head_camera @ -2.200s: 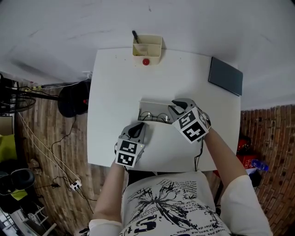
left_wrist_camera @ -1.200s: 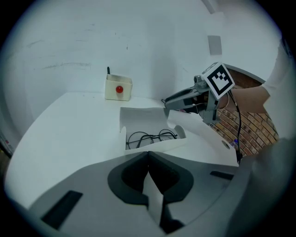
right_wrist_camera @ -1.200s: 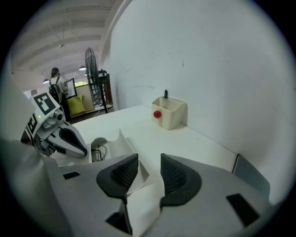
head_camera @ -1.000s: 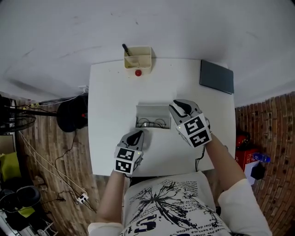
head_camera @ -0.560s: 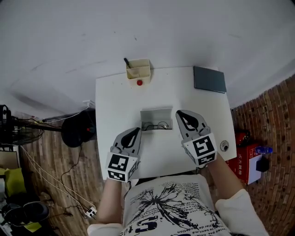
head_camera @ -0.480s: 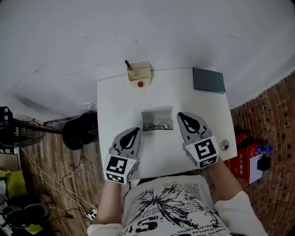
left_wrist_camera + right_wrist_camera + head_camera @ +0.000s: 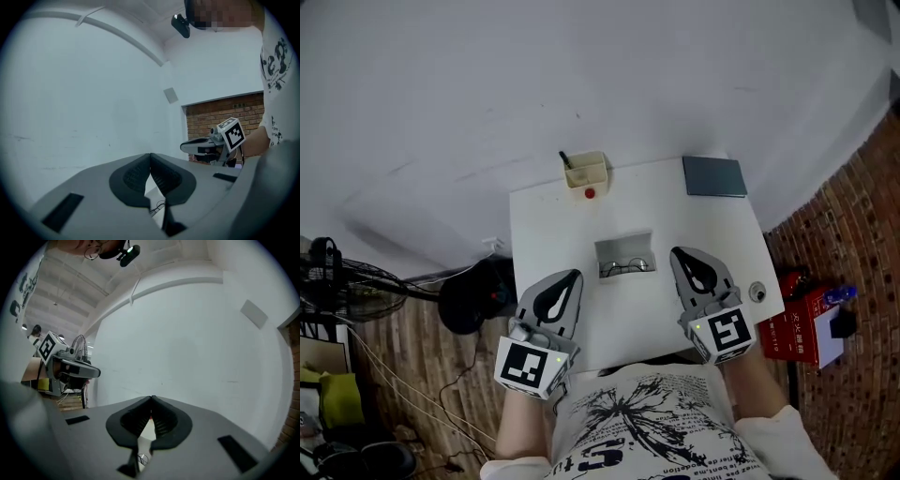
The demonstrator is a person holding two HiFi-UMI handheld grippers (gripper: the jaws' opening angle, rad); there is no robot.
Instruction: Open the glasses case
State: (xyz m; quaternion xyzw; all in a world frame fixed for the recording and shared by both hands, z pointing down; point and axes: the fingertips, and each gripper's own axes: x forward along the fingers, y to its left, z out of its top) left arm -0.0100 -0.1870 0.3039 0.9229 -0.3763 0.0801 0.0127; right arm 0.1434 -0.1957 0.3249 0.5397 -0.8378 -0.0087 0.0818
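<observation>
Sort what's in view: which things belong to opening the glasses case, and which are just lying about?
Job:
- case, lid up
- glasses inside it
- left tool, shut, empty
- right tool, shut, empty

Lying about:
- pen holder
- small red thing
- dark pad
- round thing

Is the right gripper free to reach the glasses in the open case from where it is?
Probably yes. The glasses case lies open with the glasses exposed; nothing stands between them and the right gripper, though its shut jaws must open first.
</observation>
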